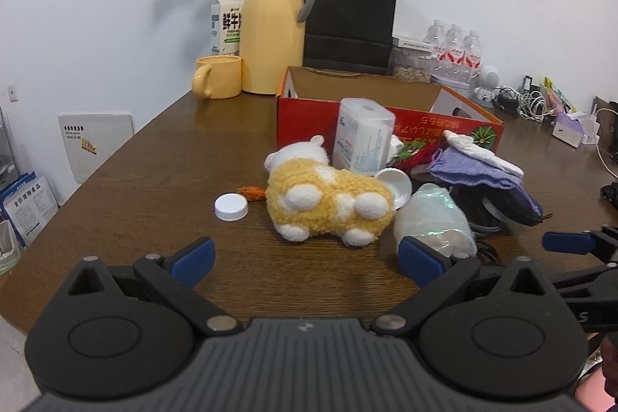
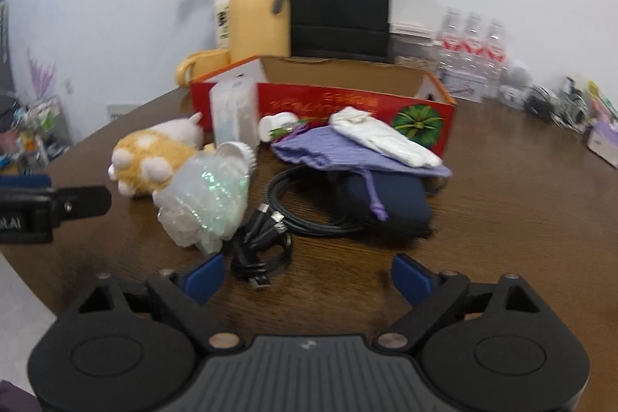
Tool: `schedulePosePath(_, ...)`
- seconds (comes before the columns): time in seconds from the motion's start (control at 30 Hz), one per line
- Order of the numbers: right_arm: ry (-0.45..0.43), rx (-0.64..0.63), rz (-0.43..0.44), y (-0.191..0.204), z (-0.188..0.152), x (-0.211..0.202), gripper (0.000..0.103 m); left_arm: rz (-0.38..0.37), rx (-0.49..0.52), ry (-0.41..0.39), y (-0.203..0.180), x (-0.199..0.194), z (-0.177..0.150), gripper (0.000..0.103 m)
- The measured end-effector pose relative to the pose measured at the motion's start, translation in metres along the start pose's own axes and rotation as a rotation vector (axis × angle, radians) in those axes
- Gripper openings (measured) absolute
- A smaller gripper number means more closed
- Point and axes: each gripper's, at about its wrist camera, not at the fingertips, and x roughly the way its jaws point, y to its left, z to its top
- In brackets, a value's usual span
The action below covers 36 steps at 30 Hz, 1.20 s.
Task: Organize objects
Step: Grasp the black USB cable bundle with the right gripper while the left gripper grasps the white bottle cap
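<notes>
Nearest the lens, the left claw (image 1: 305, 259) hangs released above the brown wooden bench (image 1: 154, 180), its blue-padded fingers spread wide and empty. Just ahead of it lies the yellow-and-white plush toy (image 1: 328, 199) on its side, with a white plastic bottle cap (image 1: 231, 206) apart to its left and a crumpled iridescent plastic bag (image 1: 432, 215) touching its right.

The right claw (image 2: 307, 277) is likewise released and holds nothing, poised over a coiled black cable (image 2: 266, 238). Beyond the cable, a purple knitted cloth (image 2: 340, 151) drapes over a dark navy pouch (image 2: 386, 197), and a white glove (image 2: 382, 136) rests on the cloth. Behind the pile stands an open red cardboard box (image 2: 347, 103), a white tissue pack (image 2: 233, 112) leaning against its front.
</notes>
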Motion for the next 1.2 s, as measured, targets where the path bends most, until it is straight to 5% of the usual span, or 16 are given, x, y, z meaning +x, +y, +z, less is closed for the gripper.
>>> schedulePosePath(0.17,0.035,-0.041,0.055,0.007,0.006,0.025,0.073,0.006,-0.025,0.013,0.012,0.005,-0.002,0.103)
schedulePosePath(0.23,0.033,-0.031,0.087,0.007,0.008,0.027,0.056,0.008,-0.035,0.015,0.016,0.007,-0.002,0.103)
schedulePosePath(0.27,0.022,-0.033,0.108,0.007,0.008,0.027,0.039,0.008,-0.038,0.015,0.018,0.008,-0.002,0.103)
schedulePosePath(0.3,0.017,-0.037,0.128,0.008,0.007,0.026,0.037,0.009,-0.041,0.016,0.02,0.009,-0.002,0.103)
schedulePosePath(0.6,-0.025,-0.022,0.142,0.003,0.007,0.009,0.035,-0.01,-0.085,0.031,0.04,0.021,0.007,0.103)
schedulePosePath(0.73,-0.051,-0.021,0.128,0.001,0.01,-0.001,0.035,0.041,-0.069,0.034,0.049,0.032,0.014,0.103)
schedulePosePath(0.97,-0.083,-0.027,0.126,0.001,0.019,-0.008,0.035,0.128,-0.056,0.068,0.07,0.059,0.024,0.084)
schedulePosePath(1.2,-0.085,-0.04,0.137,0.008,0.026,-0.005,0.035,0.09,-0.004,0.106,0.074,0.088,0.032,0.07)
